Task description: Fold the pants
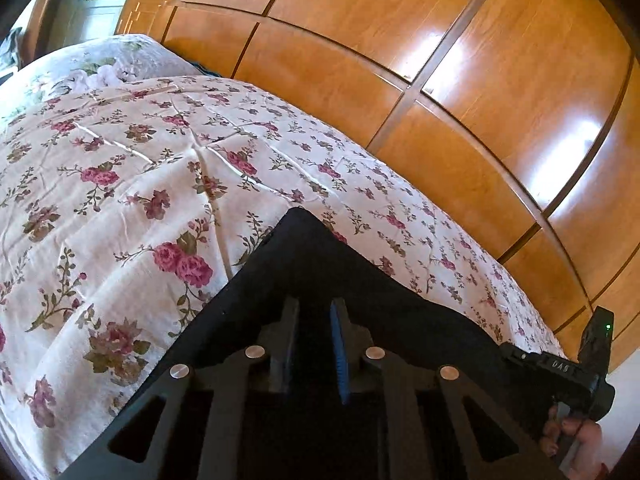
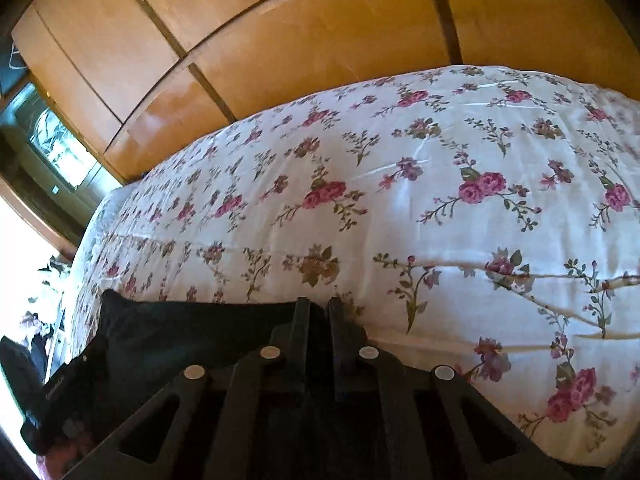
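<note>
We hold two black two-finger tongs over a bed covered by a white quilted bedspread printed with pink roses. The black fabric pants lie on that bedspread directly under and ahead of both tongs.

The left tongs stand narrow, their fingers nearly together with the dark cloth between them; the cloth and the pads are both black, so we cannot tell for sure that the pads press on it. Ahead of these tips the pants run to a pointed corner aimed away from us, toward the glossy orange-brown wooden wardrobe doors beyond the bed.

The right tongs are closed to a slim gap at the far edge of the pants. From these tips the garment's long edge stretches leftward to a raised corner. In the left wrist view the right tongs sit far right, with the person's hand below them.
</note>
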Tool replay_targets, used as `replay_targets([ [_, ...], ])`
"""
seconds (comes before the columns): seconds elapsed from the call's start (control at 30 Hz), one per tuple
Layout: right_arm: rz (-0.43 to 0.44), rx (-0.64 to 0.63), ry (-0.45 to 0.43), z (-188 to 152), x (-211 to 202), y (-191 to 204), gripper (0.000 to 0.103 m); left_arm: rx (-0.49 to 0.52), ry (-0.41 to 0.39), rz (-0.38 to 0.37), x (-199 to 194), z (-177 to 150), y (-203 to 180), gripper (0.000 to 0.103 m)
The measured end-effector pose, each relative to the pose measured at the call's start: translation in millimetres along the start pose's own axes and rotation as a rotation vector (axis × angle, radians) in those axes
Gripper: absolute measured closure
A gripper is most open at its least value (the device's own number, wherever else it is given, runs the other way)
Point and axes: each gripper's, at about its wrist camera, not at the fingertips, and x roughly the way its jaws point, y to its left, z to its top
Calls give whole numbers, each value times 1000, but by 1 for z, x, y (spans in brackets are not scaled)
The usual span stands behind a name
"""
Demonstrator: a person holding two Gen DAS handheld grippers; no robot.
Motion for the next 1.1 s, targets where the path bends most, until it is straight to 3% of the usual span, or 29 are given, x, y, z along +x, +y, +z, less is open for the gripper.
replay_targets([
  [0.1,8,66,-80,6,-25,-11,87,10,-5,0,-1,-2,-2,87],
  [0.3,53,108,-193,-23,-108,-24,87,21,-17,-12,-4,-5,-3,83],
  [0.47,-33,30,-172,-78,-157,-34,86,50,9,25,-13,-6,-19,77],
  [0.6,-122,53,-196,-110,-186,-60,86,0,-15,-85,-37,-21,-43,76],
  [0.73,-145,188,-241,-139,-222,-102,86,137,-32,-176,-58,-52,-94,76],
  [0.87,-172,249,-274,-159,-247,-130,76,281,36,-258,-58,-83,-137,76],
  [1.0,-183,313,-359,-179,-284,-160,71,334,139,-250,-39,-110,-157,76],
  [1.1,-209,386,-432,-193,-311,-179,62,351,161,-212,-28,-123,-156,76],
])
